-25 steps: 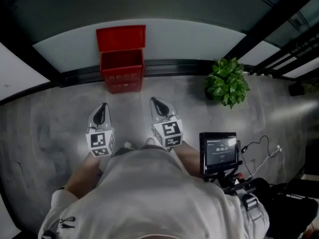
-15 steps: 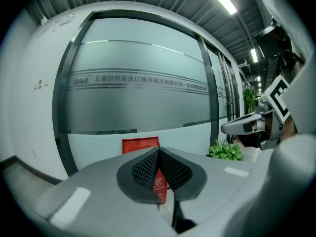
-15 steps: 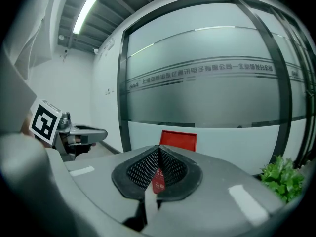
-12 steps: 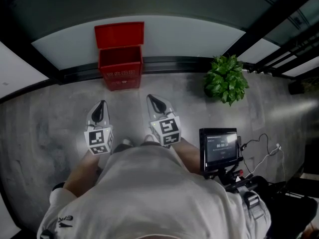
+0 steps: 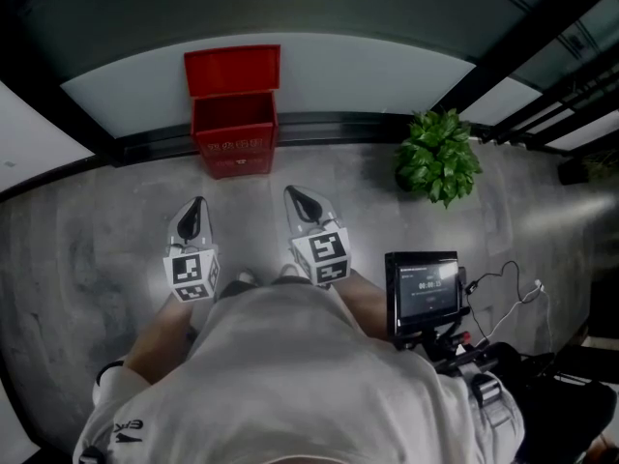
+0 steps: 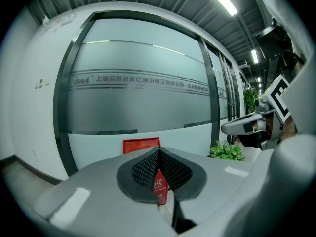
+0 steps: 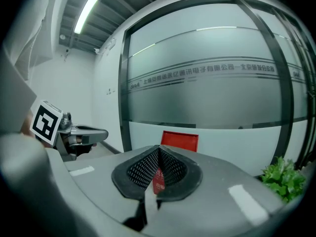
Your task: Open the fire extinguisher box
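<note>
Where the box stands: the red box sits on the grey floor, its back against the foot of the frosted glass wall, straight ahead of the person.
Lid: the lid is raised, upright and flat against the glass. The box top is open, and only red inner walls show.
Box front: it carries light print, too small to read.
Left gripper: the left gripper is held low in front of the body and points toward the box, well apart from it. Its jaws are pressed together with nothing between them. In the left gripper view a strip of the box front shows beyond the closed tips.
Right gripper: the right gripper is level with the left one, tips angled toward the box and well apart from it. Its jaws are also pressed together on nothing.
Marker cubes: one sits on each gripper, close to the body.
Person: a white shirt fills the lower head view, and bare forearms run out to the grippers.
Plant: a green plant stands on the floor to the right of the box, near the wall and well apart from it.
Screen: a small lit screen stands on a mount at the person's right.
Cables: thin cables trail over the floor beyond the screen.
</note>
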